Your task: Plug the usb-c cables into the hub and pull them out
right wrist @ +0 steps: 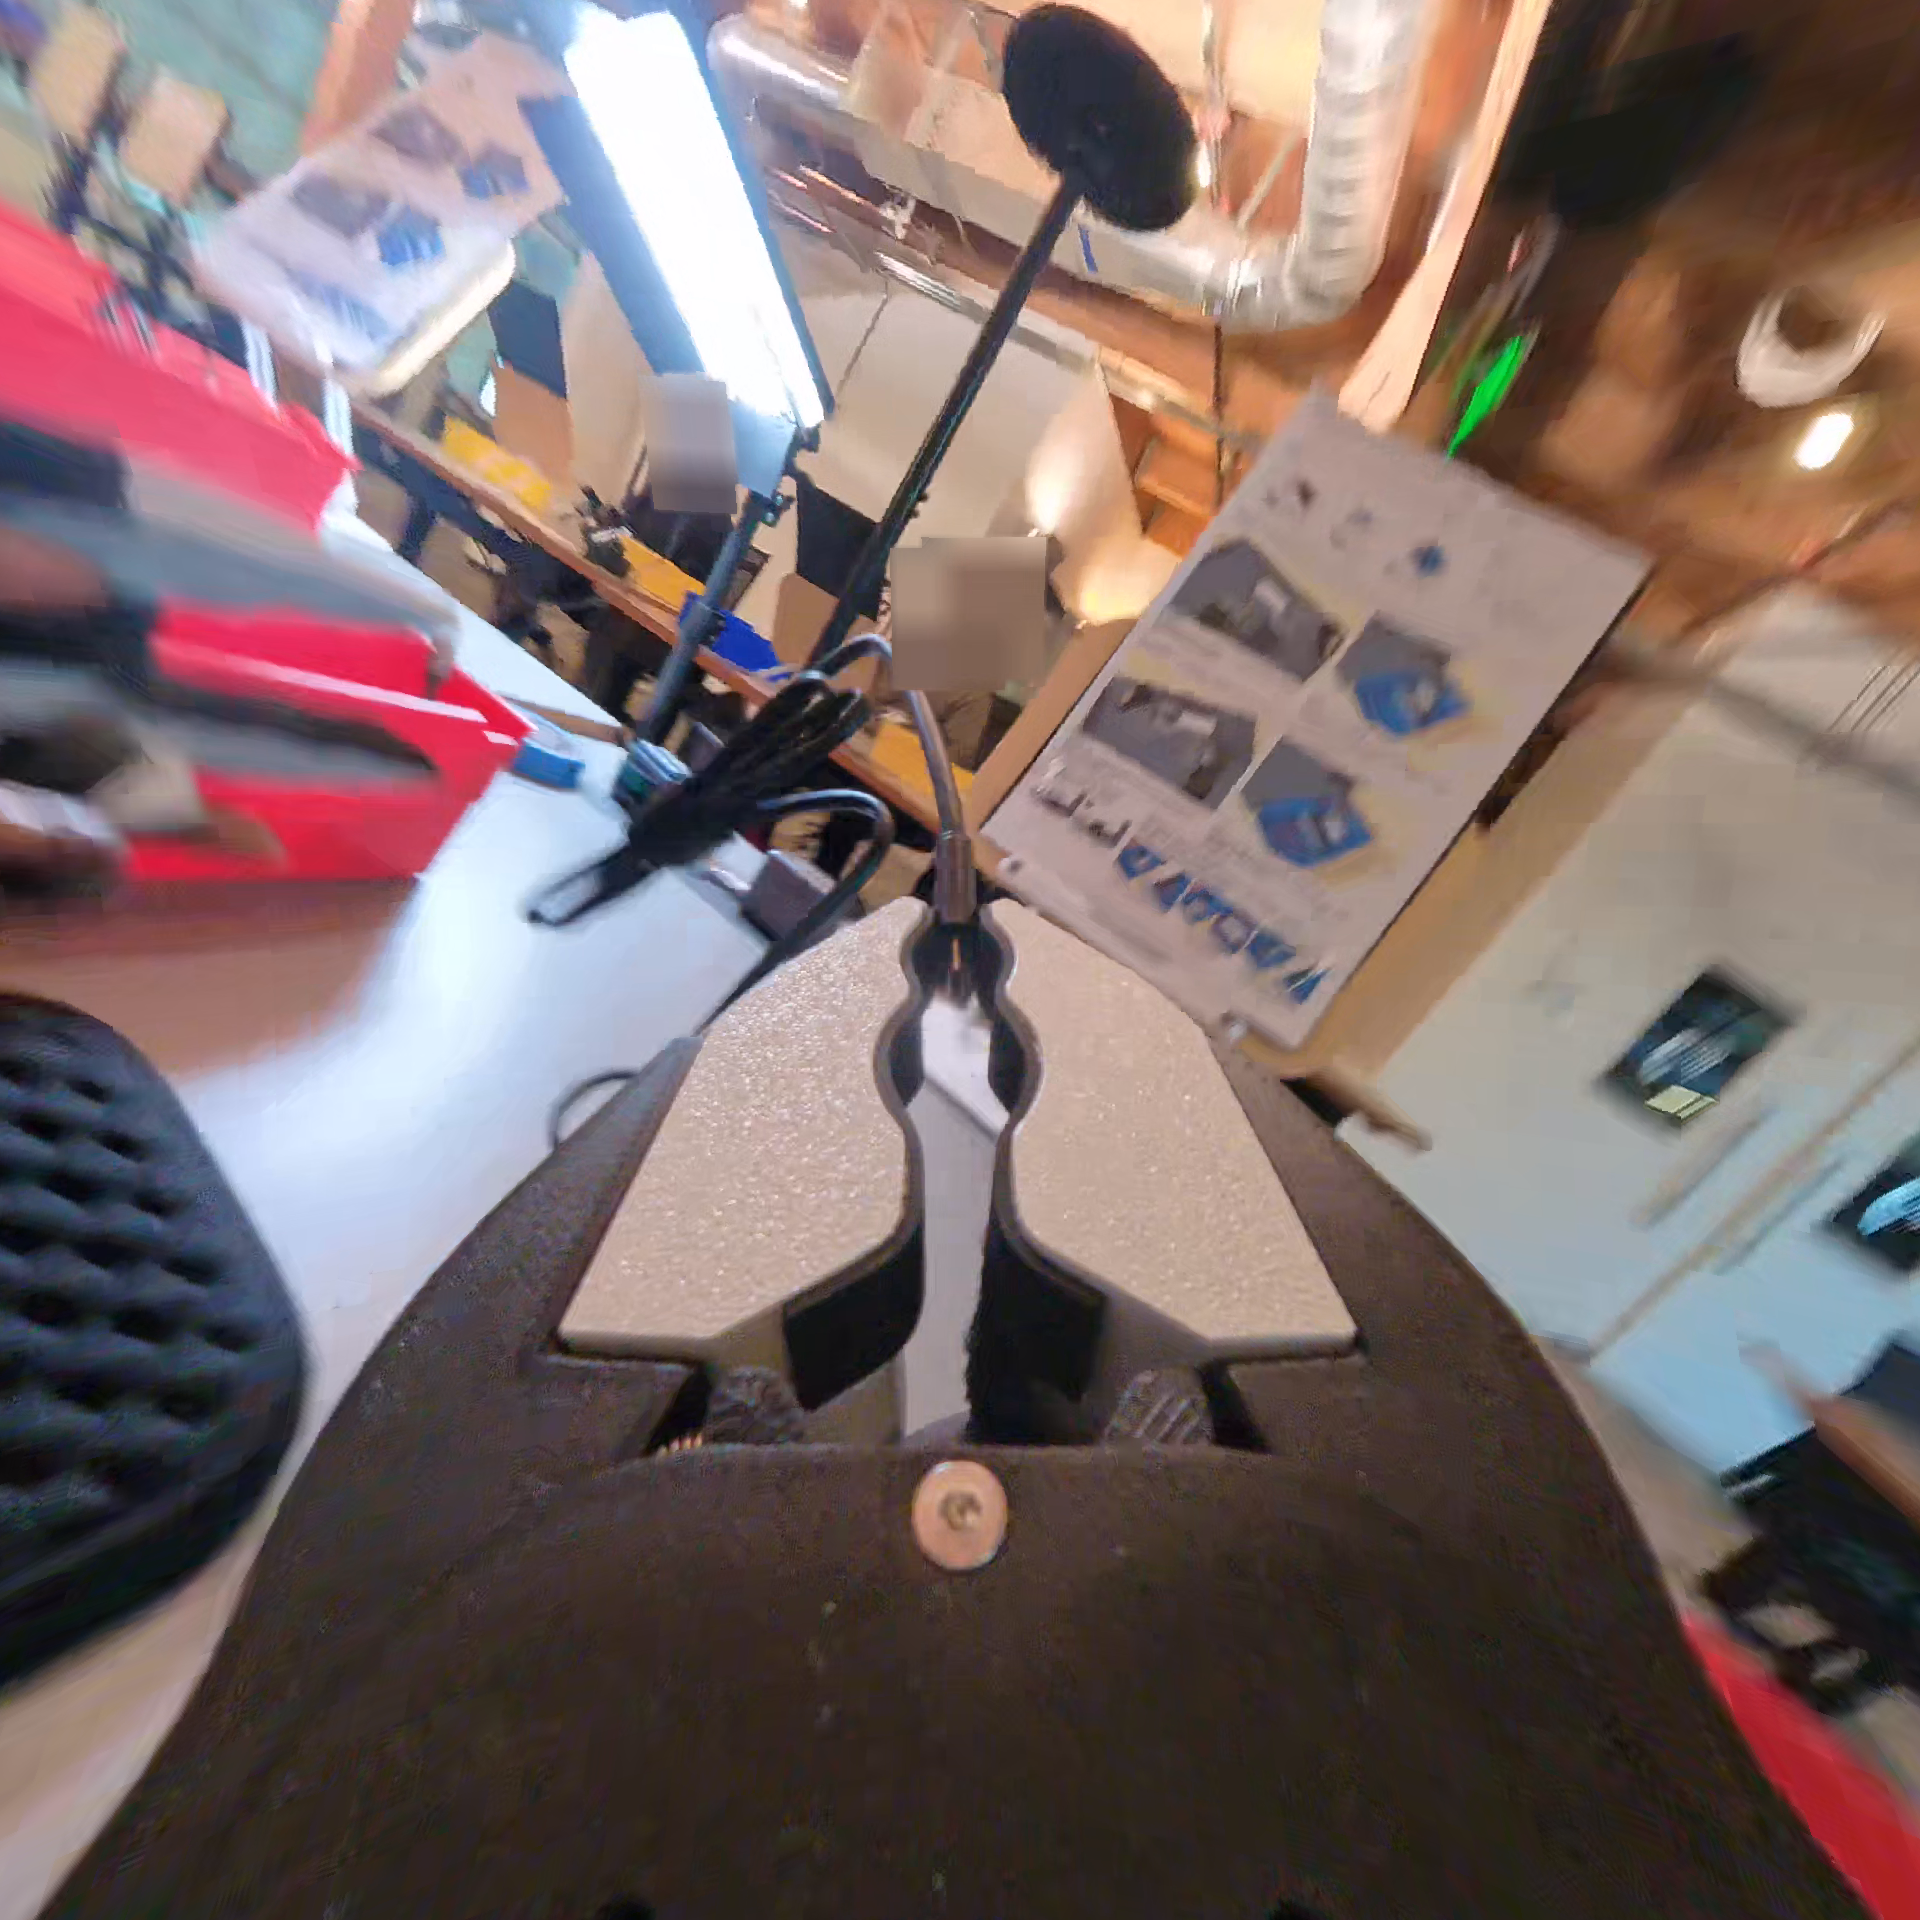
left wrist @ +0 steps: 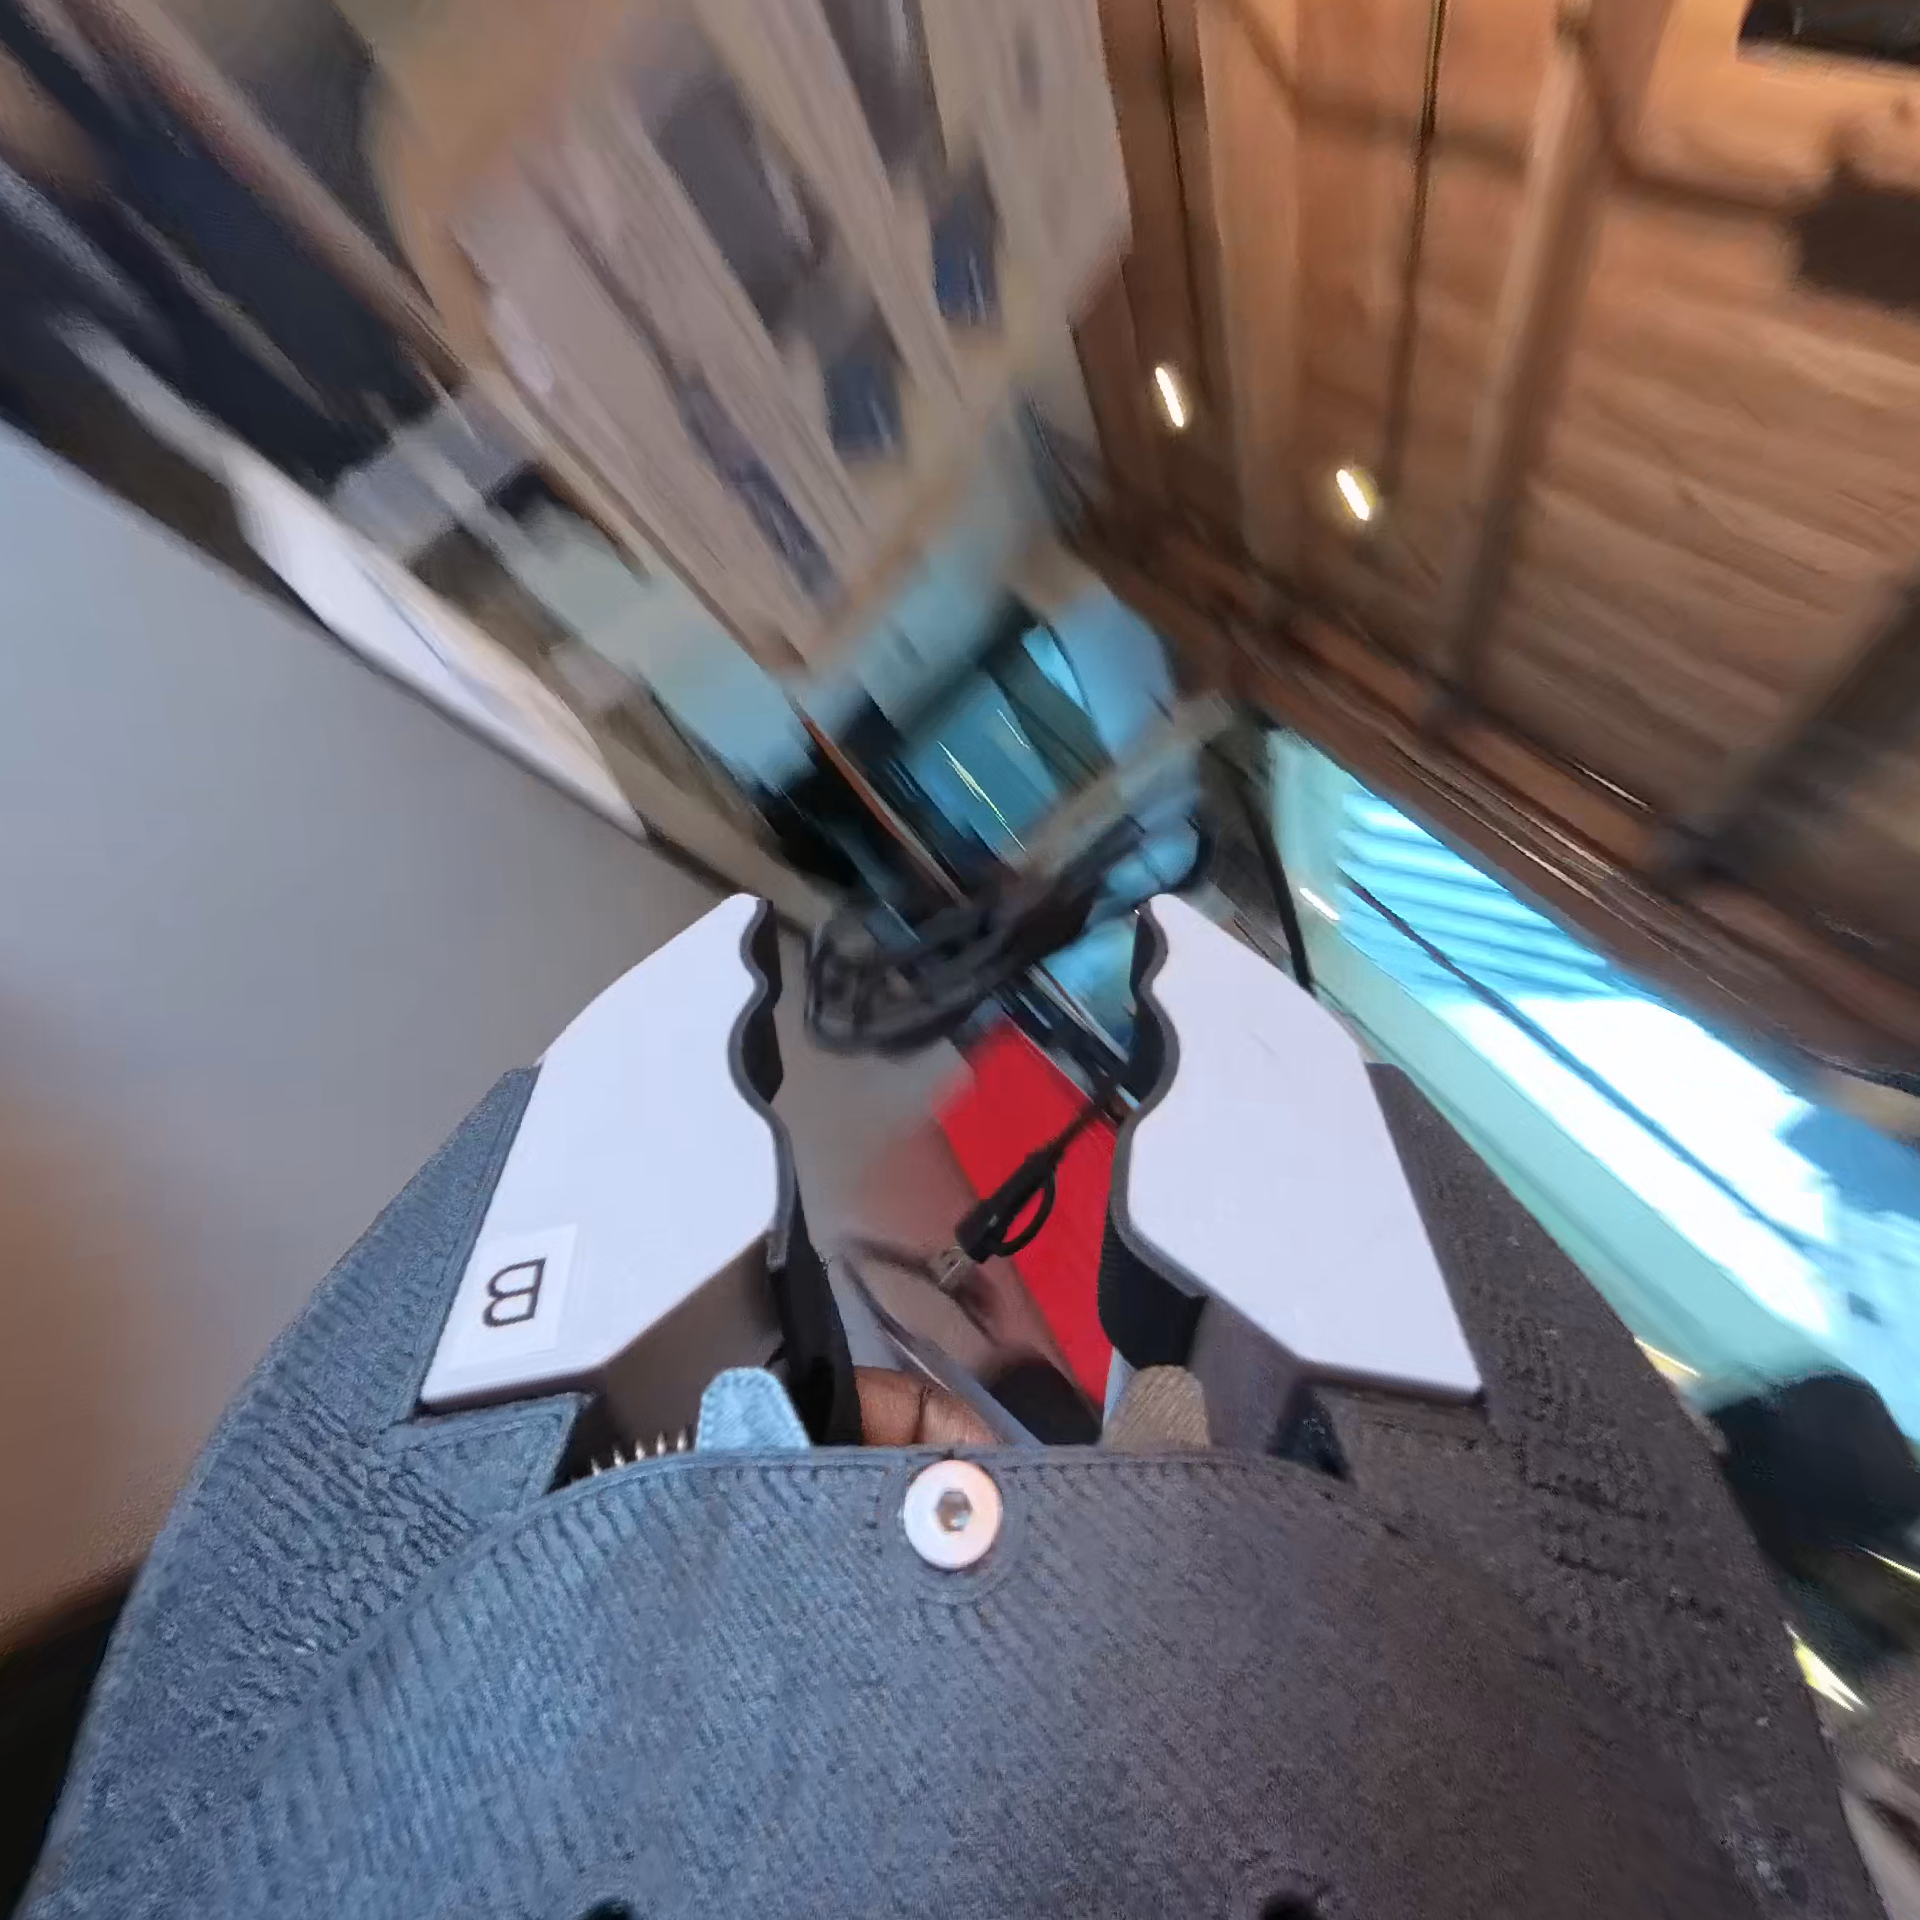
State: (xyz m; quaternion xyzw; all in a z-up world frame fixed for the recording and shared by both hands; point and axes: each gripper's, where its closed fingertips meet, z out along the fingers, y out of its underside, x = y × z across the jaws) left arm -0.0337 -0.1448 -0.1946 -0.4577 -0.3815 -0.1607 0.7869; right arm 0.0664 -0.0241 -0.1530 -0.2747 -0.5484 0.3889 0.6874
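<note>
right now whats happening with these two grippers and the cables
A person is working two handheld grippers over a white table. The right gripper is shut on a grey cable plug, its cord curving up and away. The left gripper is open and holds nothing; a bundled black cable lies just beyond its fingertips, with a loose connector end between the fingers. The left view is motion-blurred, and I can't clearly make out a hub.

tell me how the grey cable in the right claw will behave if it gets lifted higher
Probably floppy: the cable curves over in an arc above the right claw rather than standing straight. Its plug end looks stiff, so the shut claw likely keeps a firm hold there. It seems light, being thin, though the trailing length may drag or snag on the black cable bundle nearby.
</note>
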